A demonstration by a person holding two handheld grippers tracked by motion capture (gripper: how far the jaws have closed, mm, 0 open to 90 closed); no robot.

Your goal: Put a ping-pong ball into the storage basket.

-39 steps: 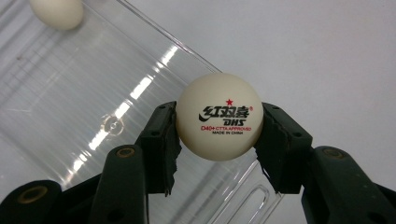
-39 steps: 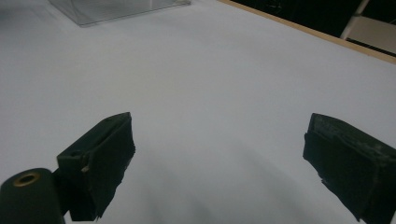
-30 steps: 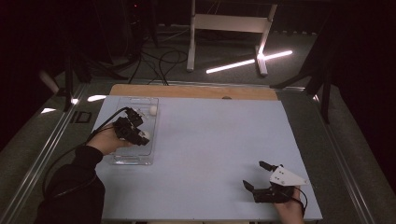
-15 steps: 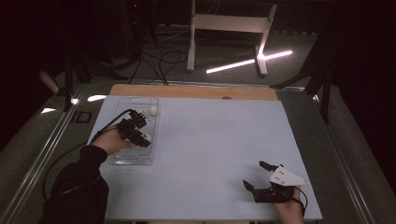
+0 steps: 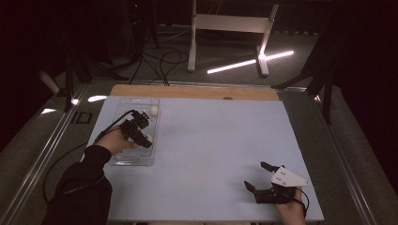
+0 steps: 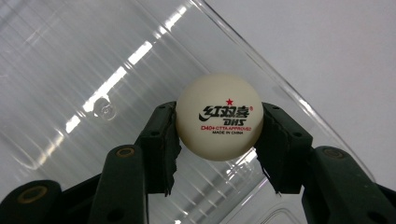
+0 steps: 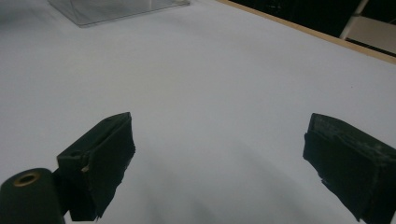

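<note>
Left claw pinching a ping-pong ball over the clear tray

The left claw (image 6: 217,135) is gripping a white ping-pong ball (image 6: 219,116) between its two black pads, holding it just above the clear plastic tray (image 5: 123,157) that is sitting near the counter's (image 5: 211,140) left edge. A second white ball (image 5: 153,111) is lying at the tray's far end. The right claw (image 5: 264,177) is resting released near the counter's front right corner, jaws wide apart with nothing between them. The pads seem to be catching the ball only across its middle, so I'd worry about it squirting out: it is smooth, light and round, and any squeeze off-centre or knock against the tray wall could send it bouncing across the counter and off an edge.
</note>
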